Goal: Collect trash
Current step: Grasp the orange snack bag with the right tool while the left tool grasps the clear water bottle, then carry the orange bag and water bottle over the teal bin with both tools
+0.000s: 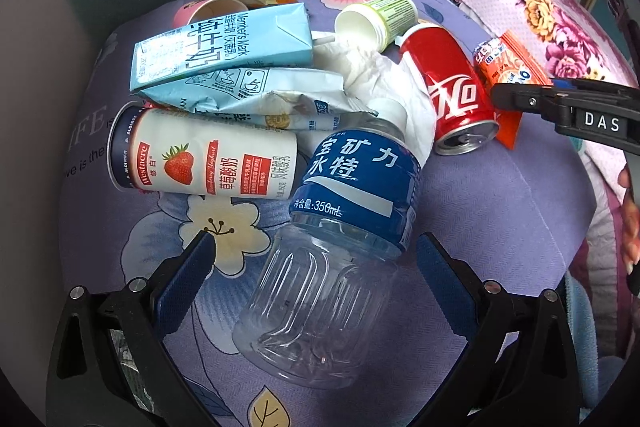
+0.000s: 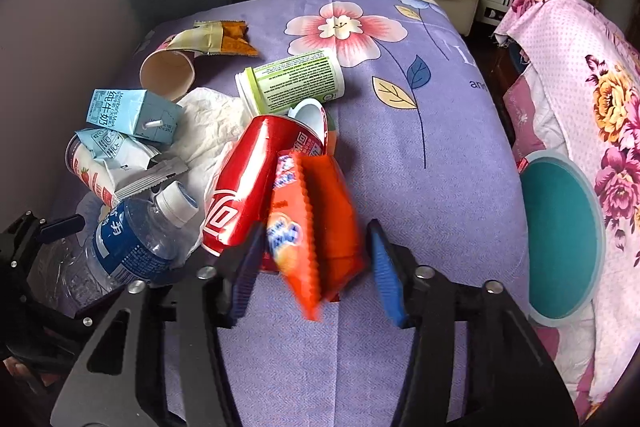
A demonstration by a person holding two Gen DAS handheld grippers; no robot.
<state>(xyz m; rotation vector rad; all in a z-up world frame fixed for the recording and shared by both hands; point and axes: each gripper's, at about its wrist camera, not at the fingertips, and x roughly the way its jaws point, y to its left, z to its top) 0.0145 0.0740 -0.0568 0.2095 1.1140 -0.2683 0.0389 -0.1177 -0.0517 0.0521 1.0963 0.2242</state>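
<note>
1. The left gripper (image 1: 316, 267) points steeply down with its jaws wide open. The clear plastic water bottle with a blue label and white cap (image 1: 348, 187) lies on its side between the blue pads, and neither pad touches it.
2. The right gripper (image 2: 316, 263) has its jaws partly closed around the orange crinkle-edged snack packet (image 2: 320, 227). The packet stands on edge between the pads. I cannot tell whether they press on it yet.
3. Both items lie near the front edge of the purple flowered cloth-covered table (image 2: 440, 187), at the near end of the trash pile. The red soda can (image 2: 248, 195) lies just beside the packet.
4. Judged step: the pick-up, one item per hand.
5. Next, each jaw probably needs to close firmly and then lift clear of the can.
6. The round teal bin (image 2: 560, 235) off the table's right edge looks like the likely drop point.
</note>
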